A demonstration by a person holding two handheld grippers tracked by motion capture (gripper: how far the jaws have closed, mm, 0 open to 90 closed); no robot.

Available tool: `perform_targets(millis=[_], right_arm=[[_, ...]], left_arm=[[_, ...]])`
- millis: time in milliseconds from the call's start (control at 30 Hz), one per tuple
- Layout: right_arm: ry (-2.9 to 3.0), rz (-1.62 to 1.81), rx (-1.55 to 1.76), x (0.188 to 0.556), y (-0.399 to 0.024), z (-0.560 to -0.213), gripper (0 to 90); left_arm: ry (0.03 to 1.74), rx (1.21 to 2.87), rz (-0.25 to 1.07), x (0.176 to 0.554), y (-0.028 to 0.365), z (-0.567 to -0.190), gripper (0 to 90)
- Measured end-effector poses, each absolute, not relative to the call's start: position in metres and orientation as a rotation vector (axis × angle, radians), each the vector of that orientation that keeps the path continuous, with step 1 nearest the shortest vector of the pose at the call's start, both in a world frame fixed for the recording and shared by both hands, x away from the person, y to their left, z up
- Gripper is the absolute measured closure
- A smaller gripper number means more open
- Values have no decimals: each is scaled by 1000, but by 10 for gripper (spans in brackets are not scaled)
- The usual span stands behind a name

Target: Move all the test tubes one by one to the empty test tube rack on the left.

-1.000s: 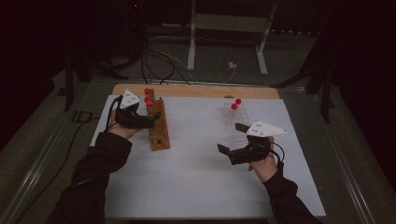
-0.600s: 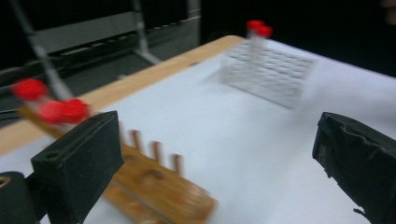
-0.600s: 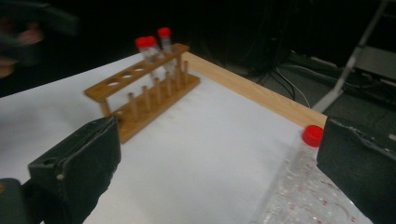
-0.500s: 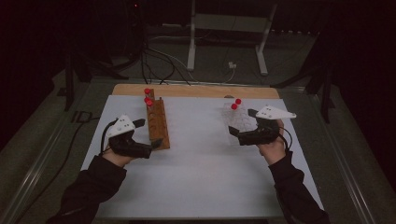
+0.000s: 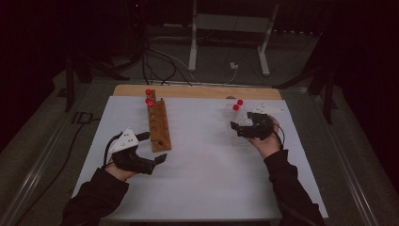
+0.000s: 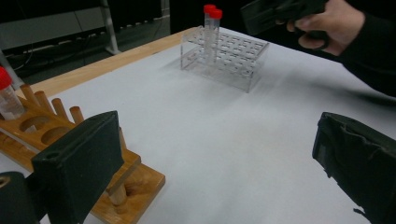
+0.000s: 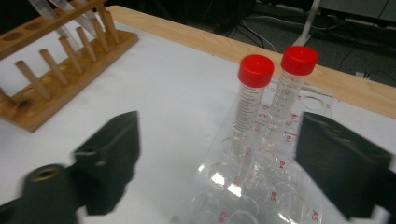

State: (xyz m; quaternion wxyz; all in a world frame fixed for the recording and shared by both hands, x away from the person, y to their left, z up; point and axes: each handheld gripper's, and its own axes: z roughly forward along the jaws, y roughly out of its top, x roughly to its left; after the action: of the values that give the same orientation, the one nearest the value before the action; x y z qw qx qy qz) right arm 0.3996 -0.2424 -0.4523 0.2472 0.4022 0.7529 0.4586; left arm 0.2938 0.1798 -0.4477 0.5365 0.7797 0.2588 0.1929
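Observation:
A clear plastic rack (image 5: 241,118) stands at the right of the white mat, with two red-capped tubes (image 5: 237,104) upright in it. My right gripper (image 5: 238,128) is at the rack's near side. Its jaws have just been closing but are still open, and they frame the two tubes (image 7: 254,93) and the rack (image 7: 252,191) without touching them. My left gripper (image 5: 157,161) hovers open by the near end of the wooden peg rack (image 5: 158,123), with nothing between its fingers (image 6: 79,163). At the far end of the wooden rack stand red-capped tubes (image 5: 149,97).
A white mat (image 5: 207,174) covers the table, and a wooden strip (image 5: 197,91) runs along its far edge. Metal rails (image 5: 42,160) border both sides. Cables and a stand's legs (image 5: 226,52) lie on the floor beyond.
My left gripper drew back along the wooden rack to its near end. My right gripper moved forward and left up to the clear rack, and its jaws narrowed.

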Motion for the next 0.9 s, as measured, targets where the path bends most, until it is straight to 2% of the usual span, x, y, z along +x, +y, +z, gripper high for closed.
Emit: perform_targets(millis=[100,300,633,900], right_arm=[[2055,1224,1126,409,-242,-456,259],[2090,1156,1102,421,-238,-458,513],[2129,1100,1148,445,-233,-463,633],[2136,1076,1153,451,-229,-466,741]], left_arm=[[620,1856,456,294,180,-448,24],[621,1863,449,295,181,-449,24],[623,1862,447,295,180,-450,24],[623,1871,447,296,180,-450,24]])
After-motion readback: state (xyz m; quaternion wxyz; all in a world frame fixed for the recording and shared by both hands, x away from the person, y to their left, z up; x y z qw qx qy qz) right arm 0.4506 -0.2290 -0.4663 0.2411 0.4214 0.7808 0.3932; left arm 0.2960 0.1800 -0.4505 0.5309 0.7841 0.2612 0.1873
